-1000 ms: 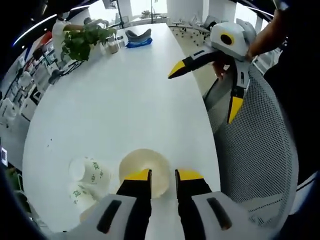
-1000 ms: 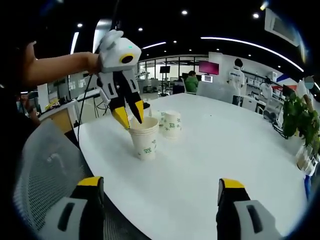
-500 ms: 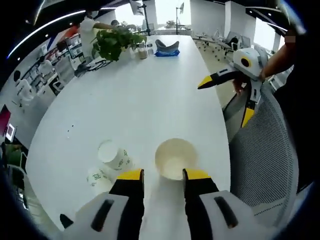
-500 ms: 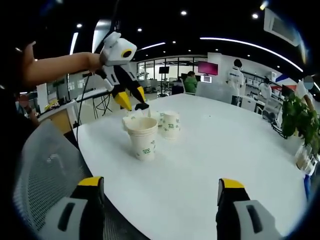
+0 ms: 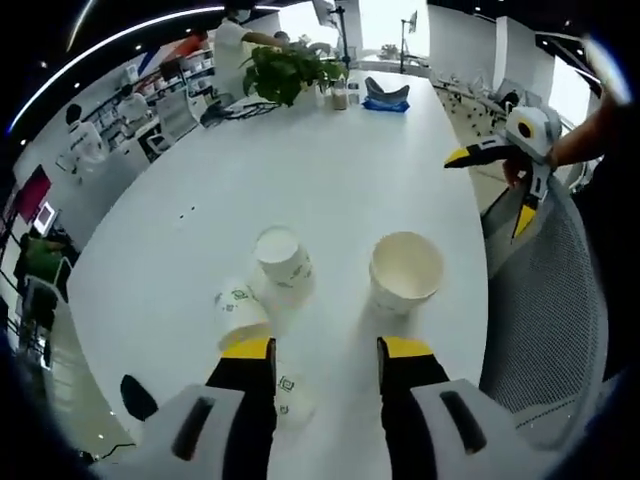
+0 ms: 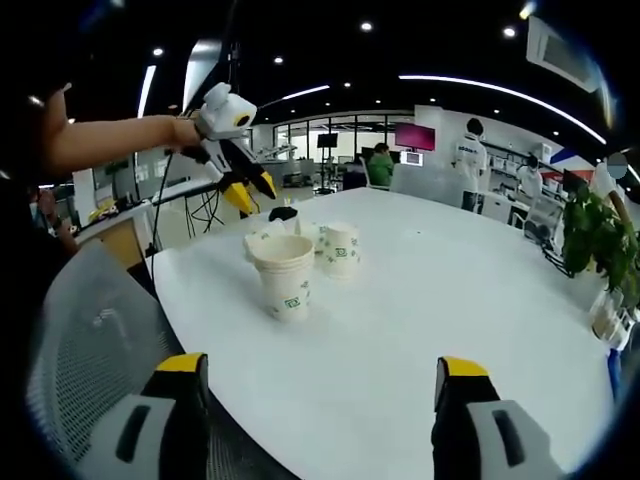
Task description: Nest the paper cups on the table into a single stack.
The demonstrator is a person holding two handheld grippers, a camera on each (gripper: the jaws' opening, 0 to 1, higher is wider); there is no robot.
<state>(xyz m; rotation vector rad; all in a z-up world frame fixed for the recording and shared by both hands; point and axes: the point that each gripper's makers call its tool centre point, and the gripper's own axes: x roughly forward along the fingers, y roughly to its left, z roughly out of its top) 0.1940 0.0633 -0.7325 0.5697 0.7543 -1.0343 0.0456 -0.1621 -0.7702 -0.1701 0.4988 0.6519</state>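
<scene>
Standing upright on the smooth white table (image 5: pixel 330 160), a paper cup (image 5: pixel 404 272) shows its wide round mouth and plain cream inside; it looks like a stack of nested cups, but the rims are too small to count. In the right gripper view the same cup (image 6: pixel 284 275) has a tapered wall with a small green print and a rolled rim. Near it, two more printed cups sit close together: an upright cup (image 5: pixel 281 258) and a tilted cup (image 5: pixel 241 312) just beside it, and a fallen cup (image 5: pixel 290 392) lies between the jaws of the left gripper (image 5: pixel 323 349). These jaws are black with yellow tips, they stand apart and hold nothing. In the right gripper view the left gripper (image 6: pixel 252 190) hangs in the air above and behind the cups, carried by a bare forearm (image 6: pixel 110 135).

The right gripper (image 6: pixel 320 385) has its jaws spread wide, empty, over the near table edge; in the left gripper view it (image 5: pixel 492 180) floats beyond the table's rim with yellow tips apart. A grey mesh chair back (image 5: pixel 545 300) has a fine woven texture. A leafy green plant (image 5: pixel 285 70) stands at the far end of the table.
</scene>
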